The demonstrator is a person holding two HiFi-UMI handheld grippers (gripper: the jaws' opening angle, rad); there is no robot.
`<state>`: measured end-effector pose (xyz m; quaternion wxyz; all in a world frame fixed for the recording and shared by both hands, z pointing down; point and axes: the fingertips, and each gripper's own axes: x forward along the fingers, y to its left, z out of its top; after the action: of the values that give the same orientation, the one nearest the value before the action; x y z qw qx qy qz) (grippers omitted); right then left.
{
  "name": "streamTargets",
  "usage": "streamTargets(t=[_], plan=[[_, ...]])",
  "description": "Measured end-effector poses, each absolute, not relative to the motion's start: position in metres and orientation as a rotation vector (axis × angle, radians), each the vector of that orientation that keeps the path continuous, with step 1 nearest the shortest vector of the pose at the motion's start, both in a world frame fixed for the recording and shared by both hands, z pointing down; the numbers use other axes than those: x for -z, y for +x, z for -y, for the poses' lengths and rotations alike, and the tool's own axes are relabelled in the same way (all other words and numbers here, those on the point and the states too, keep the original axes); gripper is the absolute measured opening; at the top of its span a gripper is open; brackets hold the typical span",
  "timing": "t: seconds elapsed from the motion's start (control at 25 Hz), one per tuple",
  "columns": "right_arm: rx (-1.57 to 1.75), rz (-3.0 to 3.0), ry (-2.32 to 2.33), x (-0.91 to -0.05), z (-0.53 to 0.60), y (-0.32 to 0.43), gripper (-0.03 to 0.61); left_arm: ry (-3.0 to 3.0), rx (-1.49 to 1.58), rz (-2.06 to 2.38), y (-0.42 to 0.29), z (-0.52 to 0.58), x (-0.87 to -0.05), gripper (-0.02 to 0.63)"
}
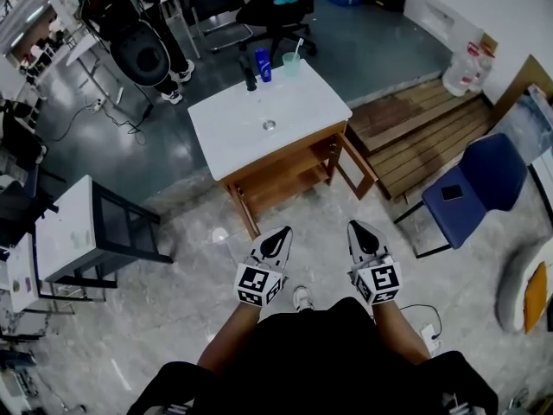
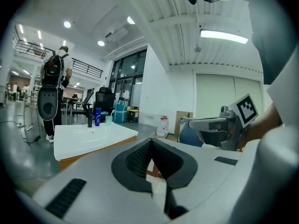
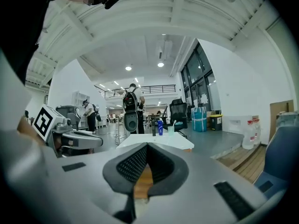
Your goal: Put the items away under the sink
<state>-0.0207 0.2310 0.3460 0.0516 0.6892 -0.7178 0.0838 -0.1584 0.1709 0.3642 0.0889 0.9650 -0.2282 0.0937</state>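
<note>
Ahead, sink cabinet (image 1: 302, 102); office chair (image 1: 276, 11) behind, blue chair (image 1: 479, 188) beside.

Glossy white sink top (image 1: 233, 126), wooden cabinet (image 1: 278, 166), polished floor (image 1: 173, 318)

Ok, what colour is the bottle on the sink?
The bottle is blue; the head view shows it best.
</note>
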Motion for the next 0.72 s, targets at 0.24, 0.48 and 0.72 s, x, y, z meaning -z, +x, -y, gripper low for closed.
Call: streamTargets(t=[0.24,0.48,0.72], plan=[[-0.245,2.216,2.026,-0.347,-0.203,-0.024,0.020,2.854,-0.267,0.726,-0.161,-0.150,-0.365,0.018],[-0.225,2.276,1.944,-0.353,-0.168,-0.010,0.020,2.835,-0.289,0.792,-0.149,-0.126,-0.369,0.018],[-0.242,2.356,1.841,-0.361,-0.124,0.020,0.020,2.798,-0.295,0.903,-0.120,-0.094,-0.370,0.018]])
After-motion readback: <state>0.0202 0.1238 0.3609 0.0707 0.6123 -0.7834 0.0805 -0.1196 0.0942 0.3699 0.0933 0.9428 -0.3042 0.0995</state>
